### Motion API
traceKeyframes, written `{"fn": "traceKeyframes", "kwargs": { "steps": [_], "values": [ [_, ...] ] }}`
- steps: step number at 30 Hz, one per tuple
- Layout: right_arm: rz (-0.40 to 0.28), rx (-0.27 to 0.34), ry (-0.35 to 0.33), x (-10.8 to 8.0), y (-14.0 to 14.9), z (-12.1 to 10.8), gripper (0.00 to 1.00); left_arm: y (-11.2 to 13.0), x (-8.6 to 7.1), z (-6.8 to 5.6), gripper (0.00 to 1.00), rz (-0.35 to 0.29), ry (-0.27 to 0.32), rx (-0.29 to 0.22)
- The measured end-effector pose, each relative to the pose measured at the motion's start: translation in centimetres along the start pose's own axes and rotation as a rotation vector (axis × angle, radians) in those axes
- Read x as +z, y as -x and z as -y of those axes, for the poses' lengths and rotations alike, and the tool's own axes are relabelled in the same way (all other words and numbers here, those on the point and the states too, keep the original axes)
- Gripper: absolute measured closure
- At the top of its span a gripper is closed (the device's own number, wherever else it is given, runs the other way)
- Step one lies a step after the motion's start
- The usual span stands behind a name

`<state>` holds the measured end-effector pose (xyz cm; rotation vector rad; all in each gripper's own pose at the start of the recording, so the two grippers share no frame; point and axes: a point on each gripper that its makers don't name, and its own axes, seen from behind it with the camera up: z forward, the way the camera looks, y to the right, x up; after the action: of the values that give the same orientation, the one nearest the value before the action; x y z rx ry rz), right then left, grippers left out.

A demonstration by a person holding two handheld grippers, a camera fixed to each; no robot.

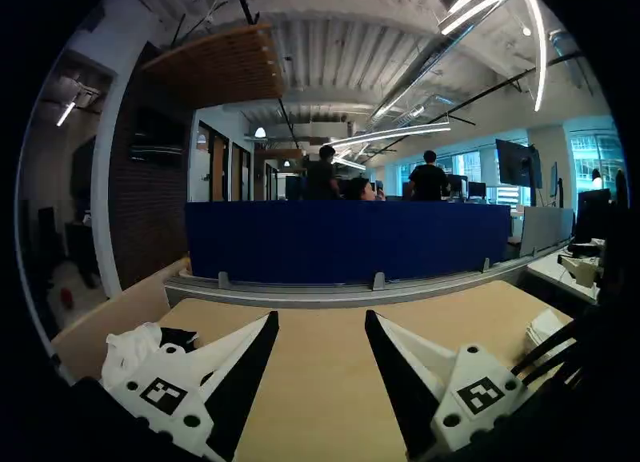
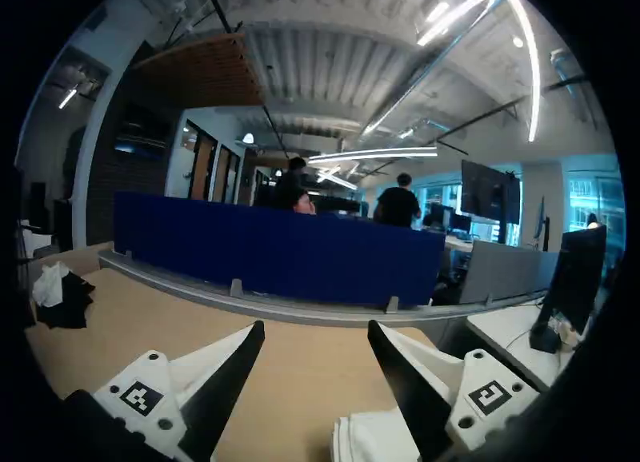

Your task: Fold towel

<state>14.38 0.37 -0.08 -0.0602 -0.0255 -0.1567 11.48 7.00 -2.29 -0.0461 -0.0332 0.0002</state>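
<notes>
In the left gripper view my left gripper (image 1: 321, 316) stands open over the bare wooden table (image 1: 328, 382), nothing between its fingers. A crumpled white towel (image 1: 132, 346) with a dark cloth beside it lies at the table's left, just past the left finger. A stack of folded white towels (image 1: 548, 328) sits at the right edge. In the right gripper view my right gripper (image 2: 315, 326) is open above the table (image 2: 160, 318). Folded white towels (image 2: 372, 434) lie just below its right finger. A white towel on a dark cloth (image 2: 58, 296) lies far left.
A blue partition (image 1: 344, 240) with a grey rail runs along the table's far edge. People stand and sit behind it among monitors. A neighbouring white desk (image 2: 512, 326) with a monitor (image 2: 578, 282) and cables stands to the right.
</notes>
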Motion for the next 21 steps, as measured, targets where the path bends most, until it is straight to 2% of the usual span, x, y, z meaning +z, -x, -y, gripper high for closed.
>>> {"fn": "traceKeyframes", "kwargs": {
  "steps": [6,15,21],
  "values": [
    [-0.009,0.004,-0.004,0.0,-0.9,1.2,0.00,-0.4,0.1,1.0,0.21,-0.013,-0.018,-0.004],
    [-0.008,0.035,-0.028,-0.1,-2.1,2.7,0.00,0.0,0.3,1.3,0.21,-0.018,-0.012,-0.003],
    [-0.010,0.036,-0.049,-0.6,-2.7,3.6,0.00,-0.1,0.0,1.6,0.21,-0.053,-0.013,0.011]
  ]
}}
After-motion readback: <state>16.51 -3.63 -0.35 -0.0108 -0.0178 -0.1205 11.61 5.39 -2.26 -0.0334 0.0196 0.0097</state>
